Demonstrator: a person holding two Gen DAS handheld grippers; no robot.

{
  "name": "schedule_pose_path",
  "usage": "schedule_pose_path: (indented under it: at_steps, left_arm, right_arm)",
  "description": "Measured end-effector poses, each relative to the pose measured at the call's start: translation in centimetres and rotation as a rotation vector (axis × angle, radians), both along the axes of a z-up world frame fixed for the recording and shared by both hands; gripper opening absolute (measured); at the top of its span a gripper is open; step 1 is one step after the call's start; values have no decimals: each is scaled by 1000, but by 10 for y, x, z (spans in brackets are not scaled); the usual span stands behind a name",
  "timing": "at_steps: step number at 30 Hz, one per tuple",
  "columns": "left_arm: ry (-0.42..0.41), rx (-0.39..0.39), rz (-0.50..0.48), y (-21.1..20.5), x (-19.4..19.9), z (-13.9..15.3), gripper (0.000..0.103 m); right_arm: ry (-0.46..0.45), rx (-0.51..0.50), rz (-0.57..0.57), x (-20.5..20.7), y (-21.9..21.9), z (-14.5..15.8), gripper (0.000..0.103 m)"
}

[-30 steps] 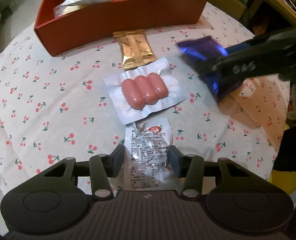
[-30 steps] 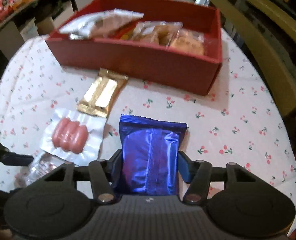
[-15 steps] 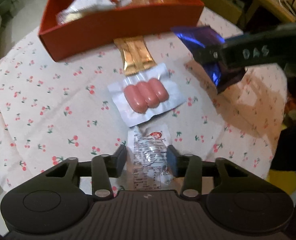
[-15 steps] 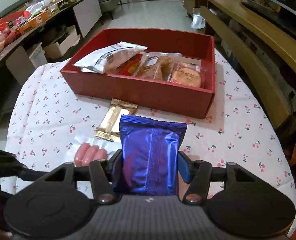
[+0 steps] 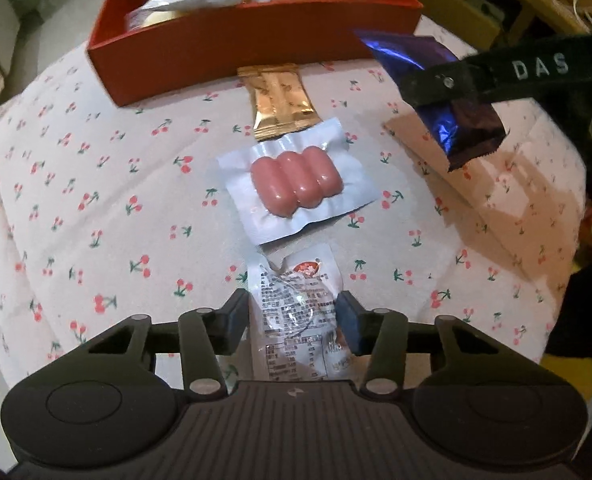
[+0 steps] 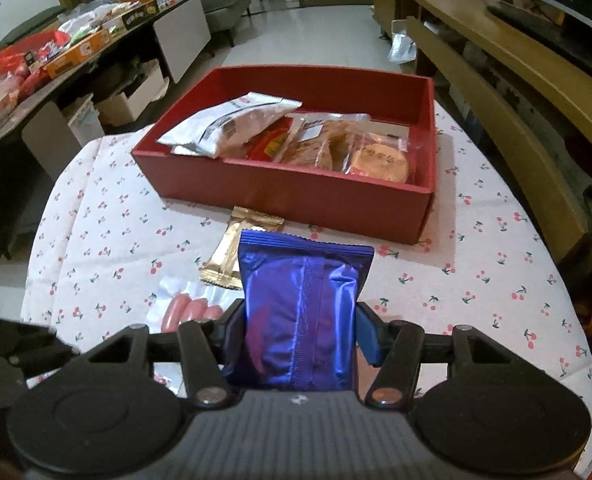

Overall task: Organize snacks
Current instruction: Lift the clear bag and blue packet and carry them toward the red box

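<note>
Blue packet (image 6: 302, 312): clamped between the pads of the right gripper (image 6: 300, 334), raised clear of the tablecloth (image 6: 107, 240), short of the red box (image 6: 296, 200)
Clear printed packet (image 5: 296, 308): pinched by the left gripper (image 5: 293, 322), jaws drawn in tight against both sides; lower end appears just off the cloth
Step in hand: judged as transfer; both packets picked, neither yet over the box
Next move, right side: carry the blue packet over the near wall of the box, lower it onto a free patch toward the back, then release
Next move, left side: follow once the right gripper clears, as both approach the same opening
Loose on cloth: one gold packet (image 5: 281, 100) touching the box wall; one sausage pack (image 5: 296, 188) holding three sausages, just beside the gold packet
In box: at least three wrapped snacks; exact count cannot be told, as they overlap
Boxes: one
</note>
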State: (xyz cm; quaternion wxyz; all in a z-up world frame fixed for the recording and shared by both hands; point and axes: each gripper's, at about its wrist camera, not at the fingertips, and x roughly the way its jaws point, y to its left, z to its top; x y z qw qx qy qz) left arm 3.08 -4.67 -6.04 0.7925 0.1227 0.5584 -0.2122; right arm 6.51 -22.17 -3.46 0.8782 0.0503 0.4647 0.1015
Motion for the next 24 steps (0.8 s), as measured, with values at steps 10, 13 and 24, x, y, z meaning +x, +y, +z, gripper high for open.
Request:
schedule_pose_path:
  at_steps: [10,13,24]
  left_arm:
    - [-34,-102,64,16,5,24,54]
    - [-52,-136,72,18,7,34,54]
    - [-180,-253,140,18,59,82,54]
  right_arm:
    - [-27,14,-7,0,-2,7,66]
    - [-42,25,-14,1,-4,11,66]
    - [-111,46,-43,35,-5,33,66]
